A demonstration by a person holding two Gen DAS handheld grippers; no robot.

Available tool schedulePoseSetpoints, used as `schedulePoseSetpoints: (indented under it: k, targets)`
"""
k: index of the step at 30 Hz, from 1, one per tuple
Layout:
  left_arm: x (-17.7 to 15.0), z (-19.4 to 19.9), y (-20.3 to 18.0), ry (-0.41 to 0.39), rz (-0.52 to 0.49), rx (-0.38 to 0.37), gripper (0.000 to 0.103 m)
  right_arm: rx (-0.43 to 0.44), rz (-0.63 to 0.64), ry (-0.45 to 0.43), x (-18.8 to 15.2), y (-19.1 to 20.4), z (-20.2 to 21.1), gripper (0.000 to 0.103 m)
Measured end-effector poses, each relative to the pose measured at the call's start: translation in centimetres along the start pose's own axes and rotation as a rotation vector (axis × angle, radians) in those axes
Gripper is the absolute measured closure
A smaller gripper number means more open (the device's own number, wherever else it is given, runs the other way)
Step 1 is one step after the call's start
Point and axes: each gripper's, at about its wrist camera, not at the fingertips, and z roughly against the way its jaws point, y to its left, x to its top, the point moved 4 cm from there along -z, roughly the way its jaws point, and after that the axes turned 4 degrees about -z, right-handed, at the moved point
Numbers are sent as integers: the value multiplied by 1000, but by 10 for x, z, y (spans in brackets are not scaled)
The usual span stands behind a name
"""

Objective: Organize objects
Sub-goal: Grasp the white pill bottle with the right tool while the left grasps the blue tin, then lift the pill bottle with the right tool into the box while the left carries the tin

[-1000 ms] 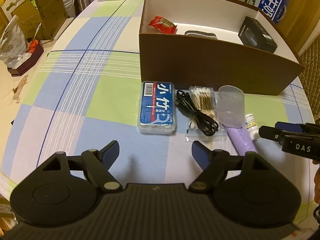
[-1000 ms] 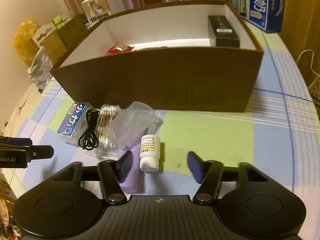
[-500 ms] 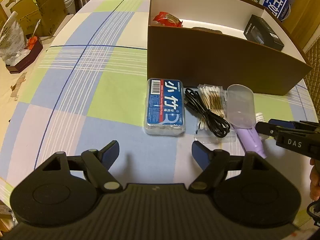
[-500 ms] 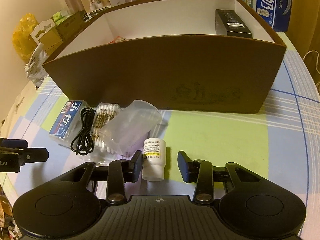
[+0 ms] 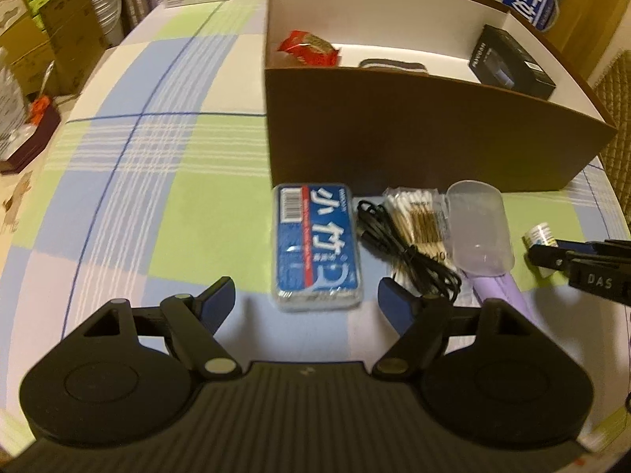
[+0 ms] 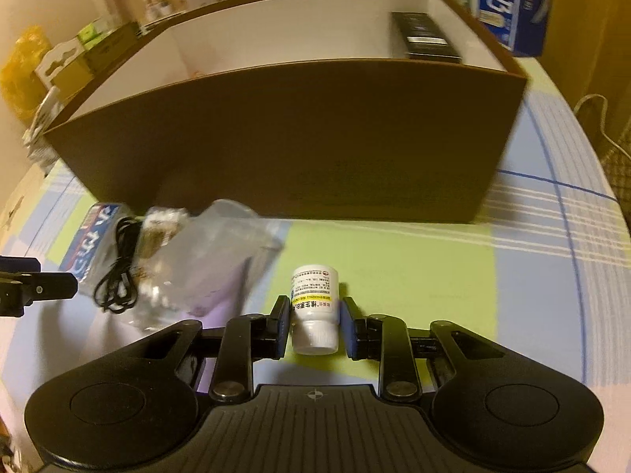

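A brown cardboard box [image 5: 414,134] with white inside stands on the checked tablecloth; it also shows in the right wrist view [image 6: 299,149]. In front of it lie a blue floss pack [image 5: 315,244], a black cable [image 5: 406,252], cotton swabs [image 5: 418,213] and a clear-capped purple item [image 5: 481,228]. My right gripper [image 6: 314,321] is shut on a small white pill bottle [image 6: 315,303], held just above the cloth; the bottle also shows in the left wrist view [image 5: 540,234]. My left gripper [image 5: 305,299] is open and empty, just short of the floss pack.
Inside the box lie a red snack packet [image 5: 309,47], a dark flat item [image 5: 392,65] and a black carton [image 5: 508,63]. A blue milk carton [image 6: 512,4] stands behind the box. Cartons and bags [image 5: 47,35] crowd the left beyond the table edge.
My right gripper moved forward around the white bottle and closed on it, lifting it slightly. My left gripper stayed open and drifted closer to the floss pack.
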Motion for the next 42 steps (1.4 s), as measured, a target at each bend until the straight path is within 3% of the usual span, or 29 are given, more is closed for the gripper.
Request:
schedulePoseSetpoints:
  k: [5,10,15,20,31,37,42]
  targets:
    - [11,-20,-5,15,-46,-12,29,-21,-44,-5,1,-15,4,79]
    - [19,-40,-5,33,-80,-21,42,-29,-65,-2,1,-22,9,79]
    - [19,-45,-2,20,-108,-31,47,-32,-70,6,0,-24,10,79]
    - [6,-37,5,22,-75,-13,48,-25,-45,11,-1,-23,8,79]
    - [-56,-1,9,75,14,20,48,19,35,44,-22,-16,20,79]
    - [-51,-6,8,62,62,44,47,10,59,31,-22,-15,20,78]
    - [-49,-6,6,55,43,67,49,-5,81,28,-16,-13,15,79]
